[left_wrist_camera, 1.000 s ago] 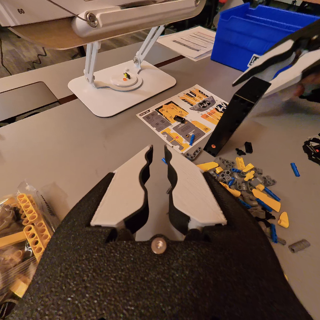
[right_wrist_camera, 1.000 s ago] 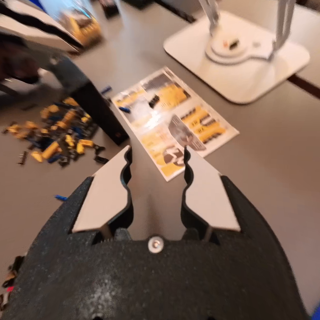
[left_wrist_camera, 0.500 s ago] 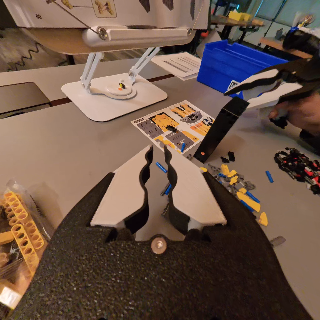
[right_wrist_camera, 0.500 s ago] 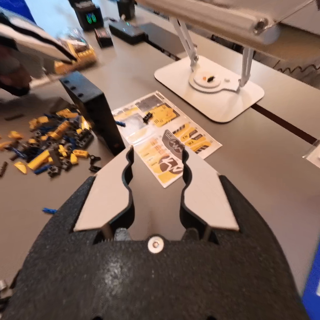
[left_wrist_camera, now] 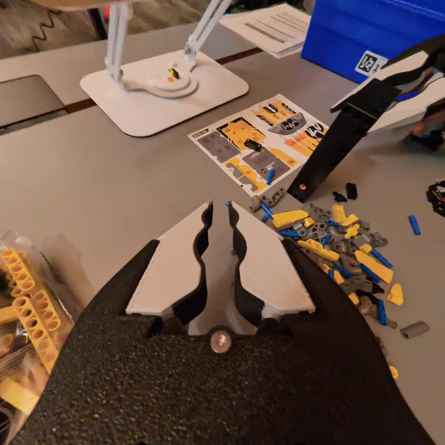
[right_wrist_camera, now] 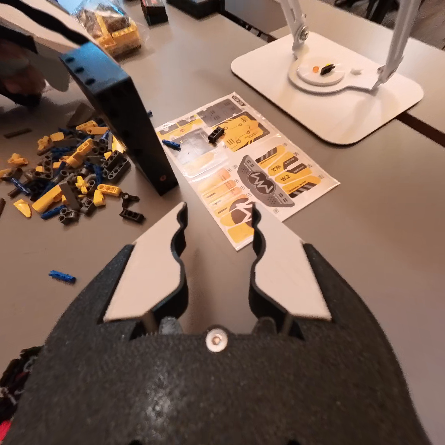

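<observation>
Left wrist view first: left gripper (left_wrist_camera: 220,204) low in the centre of the frame, over bare grey table (left_wrist_camera: 96,180). Jaws all but closed, a thin slit between the tips, nothing in it. Just right of the tips, a loose pile of yellow, blue and grey building pieces (left_wrist_camera: 337,245). Bottom left corner, a clear bag of yellow beams (left_wrist_camera: 29,301).

Upper right of the frame, a second gripper (left_wrist_camera: 350,115) coming in from the edge, pinching the top end of a long black block (left_wrist_camera: 337,147). Block tilted, lower end down on the table between the pile and a sticker sheet (left_wrist_camera: 240,149). On that sheet, a small black connector (left_wrist_camera: 252,145). Beyond it, upper centre, a white stand base (left_wrist_camera: 149,106); top right, a blue bin (left_wrist_camera: 361,36) beside some printed paper (left_wrist_camera: 269,29).

Over to the right wrist view: right gripper (right_wrist_camera: 219,207) centre frame, jaws spread wide, empty, right tip over the near corner of the sticker sheet (right_wrist_camera: 240,168). Left of centre, the same black block (right_wrist_camera: 125,115) leaning, its top end clamped by another gripper (right_wrist_camera: 74,62) in the upper left corner. Piece pile (right_wrist_camera: 72,168) at mid left, touching the block's base. Lone blue pin (right_wrist_camera: 62,276) lower left, well apart from the pile. Stand base (right_wrist_camera: 361,101) upper right, bag (right_wrist_camera: 115,26) along the top edge.
</observation>
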A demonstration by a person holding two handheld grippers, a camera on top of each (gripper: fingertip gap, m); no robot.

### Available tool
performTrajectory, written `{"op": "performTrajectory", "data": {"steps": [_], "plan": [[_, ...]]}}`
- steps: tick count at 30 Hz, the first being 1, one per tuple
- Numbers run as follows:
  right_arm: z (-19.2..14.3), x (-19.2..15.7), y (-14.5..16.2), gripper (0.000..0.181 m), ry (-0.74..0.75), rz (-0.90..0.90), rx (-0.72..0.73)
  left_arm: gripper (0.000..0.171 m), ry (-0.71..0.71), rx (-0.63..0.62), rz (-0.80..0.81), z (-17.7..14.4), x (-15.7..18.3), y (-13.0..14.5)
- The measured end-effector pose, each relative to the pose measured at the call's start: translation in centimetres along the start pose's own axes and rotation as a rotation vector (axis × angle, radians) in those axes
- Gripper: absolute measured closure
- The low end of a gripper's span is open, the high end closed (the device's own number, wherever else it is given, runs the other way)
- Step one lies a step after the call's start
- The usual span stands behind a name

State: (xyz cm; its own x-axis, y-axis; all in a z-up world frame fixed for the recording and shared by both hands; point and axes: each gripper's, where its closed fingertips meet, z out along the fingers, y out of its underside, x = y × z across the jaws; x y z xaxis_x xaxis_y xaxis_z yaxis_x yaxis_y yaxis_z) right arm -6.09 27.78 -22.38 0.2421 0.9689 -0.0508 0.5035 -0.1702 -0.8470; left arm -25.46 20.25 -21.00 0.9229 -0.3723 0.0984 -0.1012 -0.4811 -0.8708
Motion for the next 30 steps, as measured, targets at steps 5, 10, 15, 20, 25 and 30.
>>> {"op": "performTrajectory", "data": {"steps": [5, 10, 15, 20, 25, 30], "plan": [[0.7, 0.2, 1.0, 0.129, 0.021, -0.014, -0.062, 0.16, -0.01, -0.015, 0.001, -0.4, -0.1, 0.3], [1.3, -0.6, 1.9, 0.129, -0.02, -0.041, -0.122, 0.159, -0.045, -0.041, 0.05, -0.7, 0.0, 0.4], [1.3, -0.9, 1.9, 0.129, -0.043, -0.041, -0.121, 0.159, -0.084, -0.037, 0.104, -0.9, 0.0, 0.2], [1.3, -1.0, 2.0, 0.129, -0.052, -0.042, -0.127, 0.159, -0.111, -0.041, 0.096, -0.9, -0.9, 0.4], [1.2, -0.7, 1.9, 0.129, -0.016, -0.053, -0.119, 0.16, -0.141, -0.021, 0.059, -1.2, -1.8, 0.2], [0.8, -0.3, 1.6, 0.129, -0.024, 0.0, -0.092, 0.16, -0.154, -0.013, 0.054, -1.2, -2.0, 0.1]]}}
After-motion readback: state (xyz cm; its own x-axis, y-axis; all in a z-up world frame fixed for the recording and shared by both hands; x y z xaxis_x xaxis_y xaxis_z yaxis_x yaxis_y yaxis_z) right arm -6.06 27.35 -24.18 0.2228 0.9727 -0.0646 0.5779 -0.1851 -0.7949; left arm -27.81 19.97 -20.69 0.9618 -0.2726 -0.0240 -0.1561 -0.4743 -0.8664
